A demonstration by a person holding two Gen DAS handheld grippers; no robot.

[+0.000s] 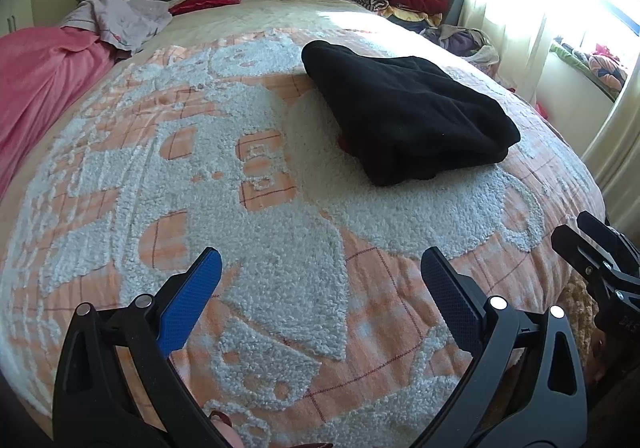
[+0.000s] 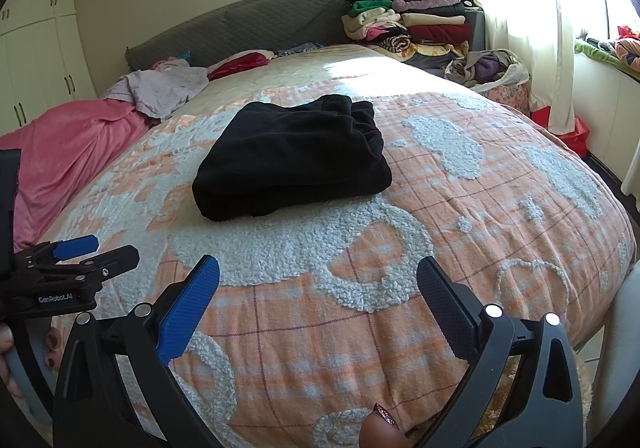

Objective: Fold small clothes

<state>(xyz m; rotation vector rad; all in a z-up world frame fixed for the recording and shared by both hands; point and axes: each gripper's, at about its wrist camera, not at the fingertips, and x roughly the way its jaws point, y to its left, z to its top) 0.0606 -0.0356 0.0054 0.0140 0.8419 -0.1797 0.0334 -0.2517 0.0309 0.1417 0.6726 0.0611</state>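
Note:
A black garment (image 1: 404, 112) lies folded into a thick rectangle on the orange and white bedspread (image 1: 248, 216); the right wrist view shows the same black garment (image 2: 292, 156) near the bed's middle. My left gripper (image 1: 320, 272) is open over the near part of the bed, well short of the garment, with nothing between its blue-padded fingers (image 1: 192, 300). My right gripper (image 2: 318, 280) is also open and empty, hovering at the bed's near edge. Each gripper appears at the side of the other's view: right gripper (image 1: 600, 260), left gripper (image 2: 80, 252).
A pink blanket (image 2: 68, 164) and a crumpled lilac garment (image 2: 164, 88) lie at the bed's far left. Stacked folded clothes (image 2: 416, 20) sit at the headboard's right, above a basket of laundry (image 2: 492, 68). A curtained window (image 2: 532, 8) stands to the right, wardrobes (image 2: 36, 48) to the left.

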